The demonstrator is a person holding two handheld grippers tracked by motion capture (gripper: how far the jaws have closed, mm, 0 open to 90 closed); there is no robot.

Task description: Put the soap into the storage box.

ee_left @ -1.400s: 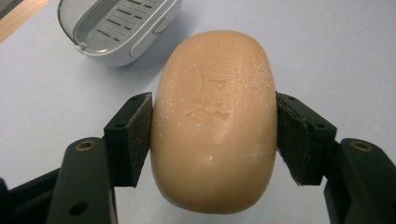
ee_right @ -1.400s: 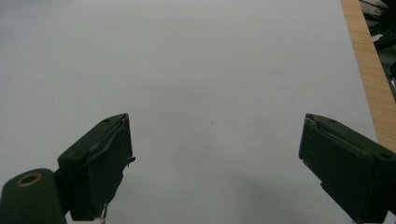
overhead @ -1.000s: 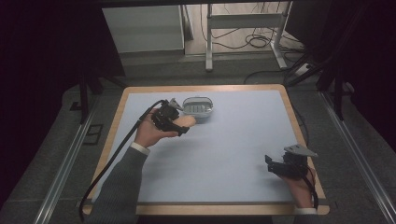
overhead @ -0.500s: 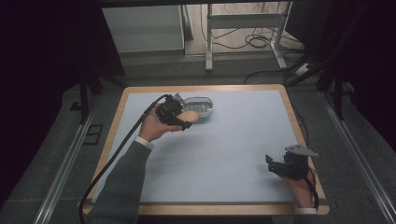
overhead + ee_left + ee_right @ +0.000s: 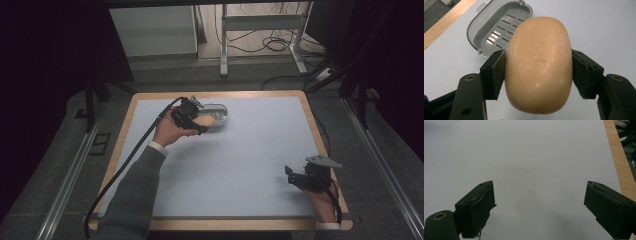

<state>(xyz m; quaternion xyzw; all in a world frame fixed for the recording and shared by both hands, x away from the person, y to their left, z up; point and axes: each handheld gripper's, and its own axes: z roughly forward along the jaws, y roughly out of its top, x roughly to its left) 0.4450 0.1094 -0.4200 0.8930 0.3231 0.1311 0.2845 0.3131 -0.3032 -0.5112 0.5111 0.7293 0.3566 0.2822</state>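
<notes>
Nearest the person, the right gripper (image 5: 300, 176) is resting on the worktop (image 5: 250, 150) by its near right corner, well apart from the soap dish (image 5: 220, 111). Its fingers (image 5: 477, 207) are standing spread wide with bare worktop showing between them. Farther off, the left gripper (image 5: 200, 125) is hanging just beside the soap dish, on its near left side. Its fingers (image 5: 495, 72) are pinching a tan bar of soap (image 5: 539, 65) by its two long sides, holding it above the worktop. Just behind the soap, the grey soap dish is lying open near the worktop's far edge, its slotted floor showing.
</notes>
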